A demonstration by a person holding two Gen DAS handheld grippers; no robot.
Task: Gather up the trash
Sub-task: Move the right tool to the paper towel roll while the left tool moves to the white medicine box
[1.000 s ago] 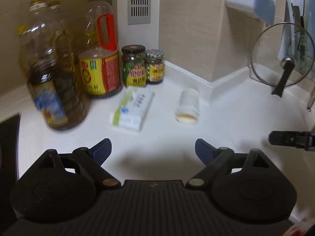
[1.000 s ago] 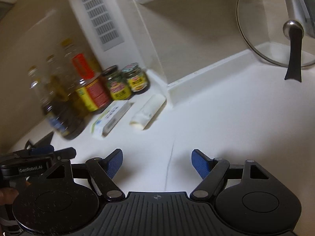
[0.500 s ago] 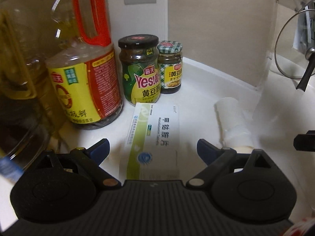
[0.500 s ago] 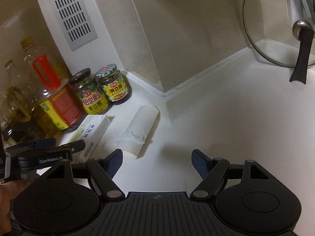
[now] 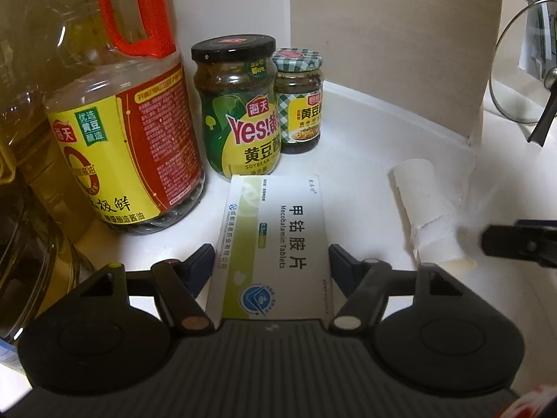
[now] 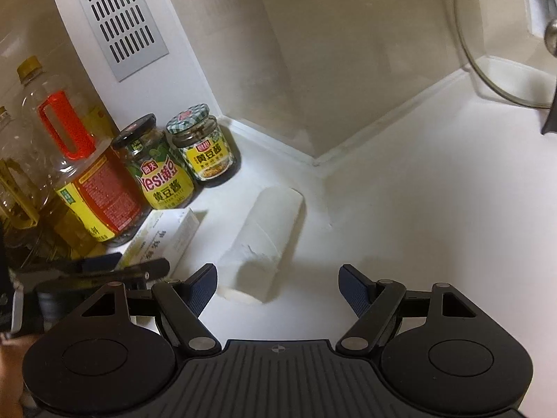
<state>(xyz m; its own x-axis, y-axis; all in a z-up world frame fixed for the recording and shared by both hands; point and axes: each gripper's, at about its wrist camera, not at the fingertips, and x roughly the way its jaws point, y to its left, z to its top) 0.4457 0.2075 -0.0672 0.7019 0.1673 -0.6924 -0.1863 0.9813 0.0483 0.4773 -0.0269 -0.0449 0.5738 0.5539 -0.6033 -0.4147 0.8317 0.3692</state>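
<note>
A white and green tablet box (image 5: 275, 244) lies flat on the white counter. My left gripper (image 5: 271, 261) is open with its fingers on either side of the box's near end, close to its sides. The box also shows in the right wrist view (image 6: 163, 240), with the left gripper (image 6: 104, 268) over it. A nearly spent white paper roll (image 6: 264, 240) lies on its side to the right of the box; it also shows in the left wrist view (image 5: 428, 216). My right gripper (image 6: 278, 278) is open, with the roll's near end just inside its left finger.
A big soy sauce bottle with a red handle (image 5: 122, 139), two sauce jars (image 5: 240, 108) (image 5: 299, 101) and oil bottles (image 6: 24, 174) stand at the back left against the wall. A glass pot lid (image 6: 504, 35) leans in the right corner.
Both grippers have moved forward and down toward the counter. The left fingers now straddle the tablet box and have narrowed toward it. The right gripper has come up to the paper roll.
</note>
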